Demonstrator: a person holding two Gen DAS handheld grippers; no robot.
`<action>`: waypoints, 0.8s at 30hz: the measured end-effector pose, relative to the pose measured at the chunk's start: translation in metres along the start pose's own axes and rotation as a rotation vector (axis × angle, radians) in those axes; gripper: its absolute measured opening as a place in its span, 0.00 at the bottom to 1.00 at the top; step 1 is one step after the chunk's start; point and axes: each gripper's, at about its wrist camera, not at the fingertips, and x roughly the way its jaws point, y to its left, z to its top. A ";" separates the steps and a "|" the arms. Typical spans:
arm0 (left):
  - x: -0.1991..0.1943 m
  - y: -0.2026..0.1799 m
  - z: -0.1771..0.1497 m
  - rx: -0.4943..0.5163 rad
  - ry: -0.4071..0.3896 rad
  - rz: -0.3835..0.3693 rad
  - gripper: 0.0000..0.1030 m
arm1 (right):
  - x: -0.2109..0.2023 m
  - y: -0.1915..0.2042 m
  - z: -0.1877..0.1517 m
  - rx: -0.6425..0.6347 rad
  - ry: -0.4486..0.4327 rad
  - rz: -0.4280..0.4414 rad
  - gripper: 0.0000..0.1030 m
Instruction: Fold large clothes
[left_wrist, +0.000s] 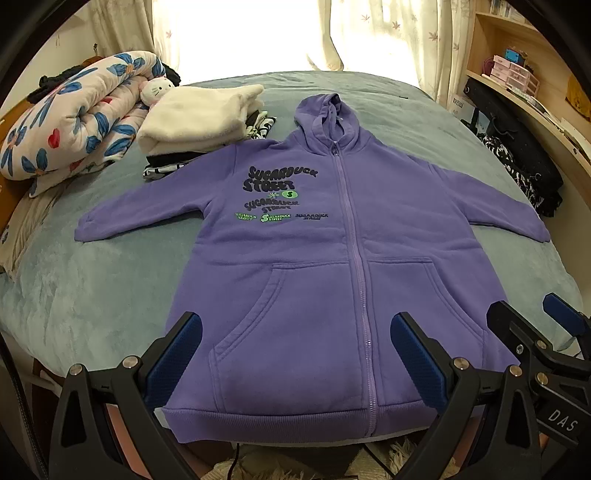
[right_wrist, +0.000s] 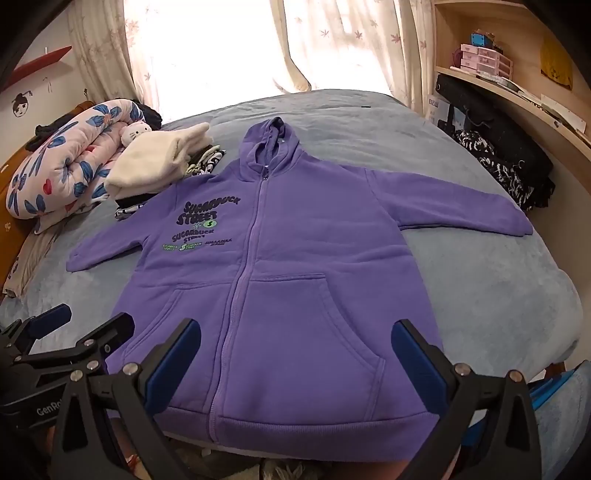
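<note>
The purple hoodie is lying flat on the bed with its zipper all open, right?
Not quite. The purple hoodie does lie flat on the bed, but its zipper is closed all the way up to the hood, as the left wrist view shows.

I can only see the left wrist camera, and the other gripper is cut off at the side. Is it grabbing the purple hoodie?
Observer: No. In the right wrist view the right gripper is wide open over a front pocket of the purple hoodie, pinching nothing.
Operator: What's on the wall beside the curtain?
Observer: A red shelf, with a little cartoon face sticker below it.
Operator: Anything next to the bed?
Observer: Something blue sits low past its right edge. I cannot tell what it is.
</note>
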 end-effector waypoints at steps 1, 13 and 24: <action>0.000 0.000 0.000 0.000 0.001 -0.001 0.98 | 0.000 0.000 0.000 0.001 0.001 0.000 1.00; -0.002 0.002 -0.001 -0.003 0.005 -0.006 0.98 | 0.000 0.000 0.000 -0.001 0.000 -0.001 1.00; -0.002 0.002 -0.002 -0.004 0.005 -0.005 0.98 | 0.000 0.000 0.000 0.001 0.001 0.002 1.00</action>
